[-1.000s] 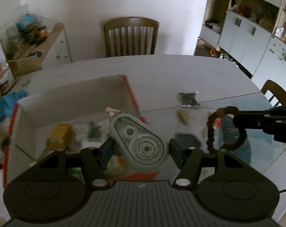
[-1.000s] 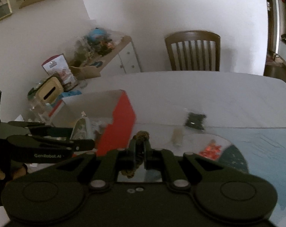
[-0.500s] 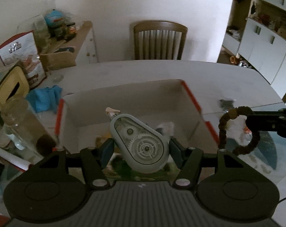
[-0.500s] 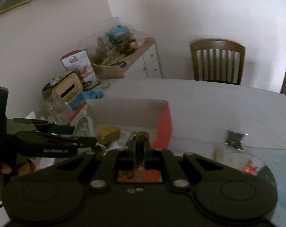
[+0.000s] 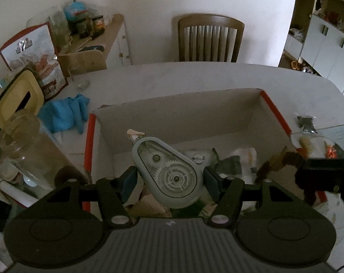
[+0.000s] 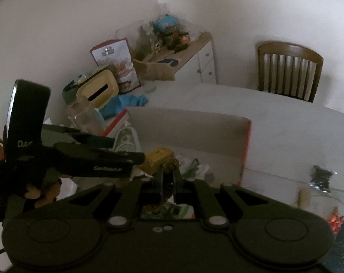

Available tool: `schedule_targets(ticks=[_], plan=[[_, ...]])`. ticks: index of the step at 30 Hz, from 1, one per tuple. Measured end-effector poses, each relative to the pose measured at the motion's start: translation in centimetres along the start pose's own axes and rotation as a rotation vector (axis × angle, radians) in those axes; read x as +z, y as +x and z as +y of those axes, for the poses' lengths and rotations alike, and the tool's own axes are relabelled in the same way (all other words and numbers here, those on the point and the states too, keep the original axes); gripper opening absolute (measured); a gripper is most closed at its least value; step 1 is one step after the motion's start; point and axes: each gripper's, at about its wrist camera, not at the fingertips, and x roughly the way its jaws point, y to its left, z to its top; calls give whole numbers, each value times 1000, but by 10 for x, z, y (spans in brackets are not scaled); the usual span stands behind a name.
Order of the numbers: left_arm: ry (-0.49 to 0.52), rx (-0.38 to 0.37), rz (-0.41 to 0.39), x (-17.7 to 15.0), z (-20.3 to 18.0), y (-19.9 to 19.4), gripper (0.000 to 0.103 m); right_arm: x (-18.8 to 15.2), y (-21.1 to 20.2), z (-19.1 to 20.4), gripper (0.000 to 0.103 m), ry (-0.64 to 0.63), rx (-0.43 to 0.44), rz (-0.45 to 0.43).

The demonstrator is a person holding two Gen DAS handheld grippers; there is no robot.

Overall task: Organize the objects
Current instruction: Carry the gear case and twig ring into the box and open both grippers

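— Step in hand? Mid-delivery, by the look of it: left tool (image 5: 169, 178) poised above the open cardboard box (image 5: 217, 104), pads pinching a grey correction-tape dispenser (image 5: 167, 170) across its wide end, nose pointing away toward the far wall of the box.

— And the other side? Right tool (image 6: 168, 179) pressed together on a dark braided ring, possibly a hair tie (image 6: 169, 162); blurred in the left view, so hard to say more. Also hovering at the box, over its near right corner.

— Next move? Probably lowering each tool into the box and spreading the fingers, clear of the yellow block (image 6: 159, 157) and crumpled wrappers already on its floor.

— Left on the surface (image 5: 194, 77)? A small dark packet (image 5: 306, 121) and bits on a glass dish (image 5: 317, 145), well apart from the box.

— Pose? Both tools level, side by side, aimed forward toward the chair (image 5: 209, 38).
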Motion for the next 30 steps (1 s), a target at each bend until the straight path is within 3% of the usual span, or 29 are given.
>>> schedule_targets(ticks=[10,23,30], plan=[[29,16,37,5,0,28,64,-6,35,7,6,9,46,87],[60,12,90,2,-9,53,64,-20,65,8,7,-20,-4,164],[58,0,102,-2,-13,58,64,-22,69,11,17,-39,-30,170]])
